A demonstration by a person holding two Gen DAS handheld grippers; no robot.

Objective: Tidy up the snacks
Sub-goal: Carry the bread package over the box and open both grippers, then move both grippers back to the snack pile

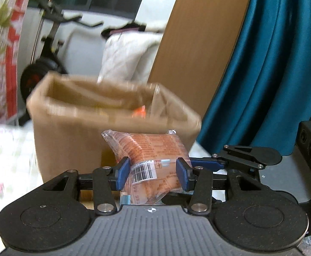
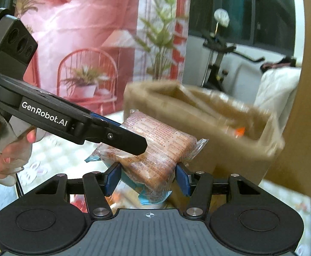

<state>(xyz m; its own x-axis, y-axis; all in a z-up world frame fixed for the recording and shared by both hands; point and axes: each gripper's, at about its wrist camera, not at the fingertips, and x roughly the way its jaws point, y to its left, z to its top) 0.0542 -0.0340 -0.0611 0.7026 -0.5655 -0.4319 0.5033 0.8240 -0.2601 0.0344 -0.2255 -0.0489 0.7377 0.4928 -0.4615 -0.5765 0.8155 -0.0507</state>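
An orange snack packet in clear wrap, barcode facing me, sits between the blue pads of my left gripper, which is shut on it. In the right wrist view my right gripper is shut on an orange packet as well. The two grippers are side by side: a left finger lies across that packet, and a right finger reaches in beside the left pad. I cannot tell whether they grip one packet or two. Just behind stands an open brown cardboard box, blurred.
Something orange lies inside the box. A pale patterned tablecloth covers the table. A wooden panel and a teal curtain rise at the right, an exercise bike behind. A person's hand holds the left gripper's handle.
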